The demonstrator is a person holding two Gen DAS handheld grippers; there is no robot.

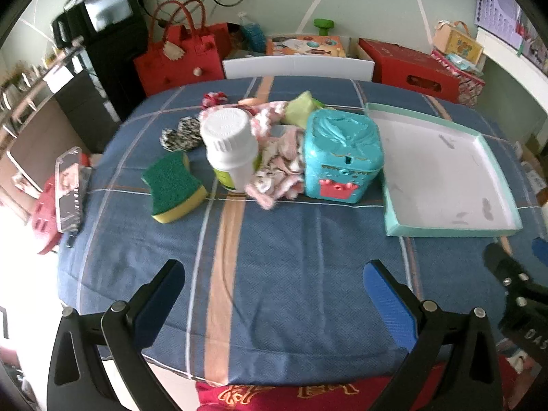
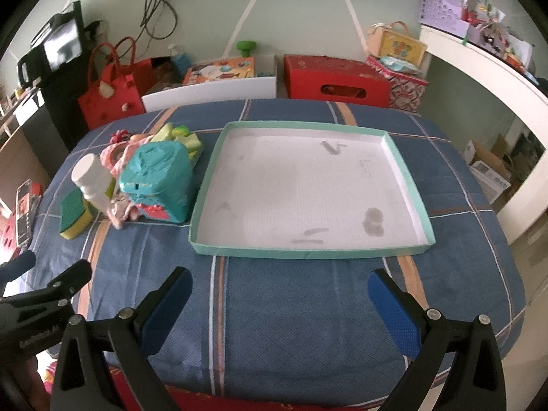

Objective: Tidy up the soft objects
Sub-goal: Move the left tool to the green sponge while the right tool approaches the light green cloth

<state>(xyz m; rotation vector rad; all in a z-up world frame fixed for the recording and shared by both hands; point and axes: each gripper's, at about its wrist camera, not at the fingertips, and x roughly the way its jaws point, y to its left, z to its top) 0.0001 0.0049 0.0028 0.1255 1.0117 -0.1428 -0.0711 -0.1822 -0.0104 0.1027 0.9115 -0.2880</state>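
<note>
The left gripper [image 1: 274, 284] hovered over the near edge of the table [image 1: 291, 274], its two blue-padded fingers [image 1: 390, 301] spread wide with nothing between them. The right gripper [image 2: 279, 294] did the same further right, fingers [image 2: 394, 308] equally wide apart and holding nothing.

Only the left wrist view showed the clutter from the front: one green-and-yellow sponge [image 1: 173, 186] lying flat, two black-and-white patterned balls [image 1: 179, 132] touching each other behind it, one red-and-white pompom [image 1: 214, 98] further back, one heap of pink-and-white cloth [image 1: 277, 157], and one pale green soft piece [image 1: 299, 111] behind the heap. One white bottle [image 1: 231, 152] stood upright in front of the cloth, and one turquoise toy box [image 1: 339, 157] stood just right of it, the cloth pressed between the two. The teal tray [image 1: 441, 171] appeared only in part at the right there, and the right gripper's black frame showed at that view's right edge.

The right wrist view showed the whole tray [image 2: 404, 157], white inside with a few grey stains and nothing in it, lying flat on the blue plaid cloth. In that view the toy box [image 2: 157, 181] stood just left of the tray, the bottle [image 2: 92, 181] and sponge [image 2: 73, 217] beyond it, and the cloth [image 2: 118, 210] poked out between bottle and box; the patterned balls were hidden. Yellow-green soft pieces [image 2: 181, 135] showed behind the box; whether one or more, I could not tell. All soft things lay outside the tray.
</note>
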